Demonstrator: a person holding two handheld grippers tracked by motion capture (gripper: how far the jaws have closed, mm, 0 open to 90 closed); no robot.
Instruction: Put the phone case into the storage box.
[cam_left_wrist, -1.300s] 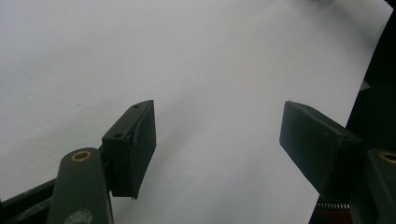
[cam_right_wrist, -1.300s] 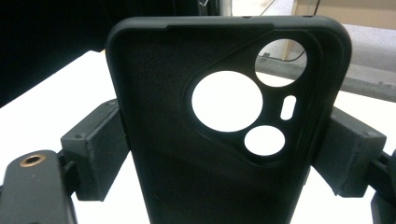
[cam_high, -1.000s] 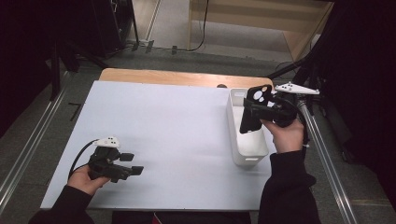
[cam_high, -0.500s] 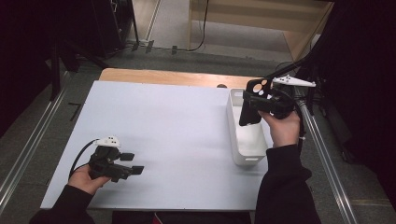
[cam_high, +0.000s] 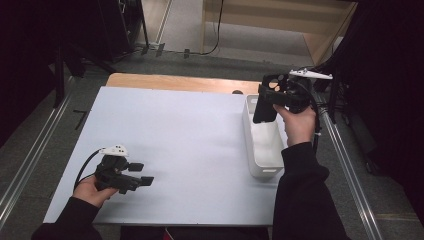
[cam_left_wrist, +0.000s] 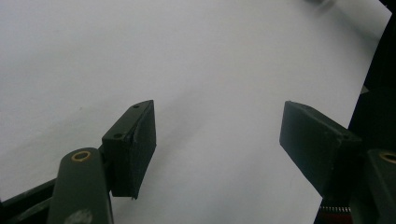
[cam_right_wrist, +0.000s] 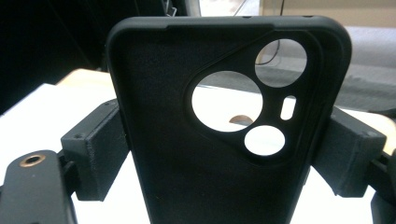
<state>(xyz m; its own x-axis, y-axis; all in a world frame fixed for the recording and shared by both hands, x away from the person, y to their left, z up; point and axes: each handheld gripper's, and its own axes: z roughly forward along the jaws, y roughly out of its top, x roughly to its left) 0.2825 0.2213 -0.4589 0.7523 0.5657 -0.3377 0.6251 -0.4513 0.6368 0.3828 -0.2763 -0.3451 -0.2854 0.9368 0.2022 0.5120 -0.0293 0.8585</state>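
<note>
Phone case, black and soft-looking, stands upright between the jaws of the right gripper, clamped by its two long edges. From above, the case hangs in the air over the far end of a white rectangular bin that sits along the right side of the white table. The person's right hand grips the tool from behind, with its grey three-cornered plate on top.

Across the table, near the front left corner, the left gripper rests low in the person's left hand, pointing toward the middle of the table. Its jaws stand apart with nothing between them, well away from the bin and the case.

A strip of bare wood runs along the far edge of the table. Metal rails flank the table on both sides, and a dark cable trails across the floor beyond. Nothing lies on the table between the two grippers.

The right gripper view shows the inside of the case close up, with its cutout holding two large round holes, one smaller round hole and a short slot; the table and floor show through them. The left gripper view looks past its two open pads at plain white tabletop.
</note>
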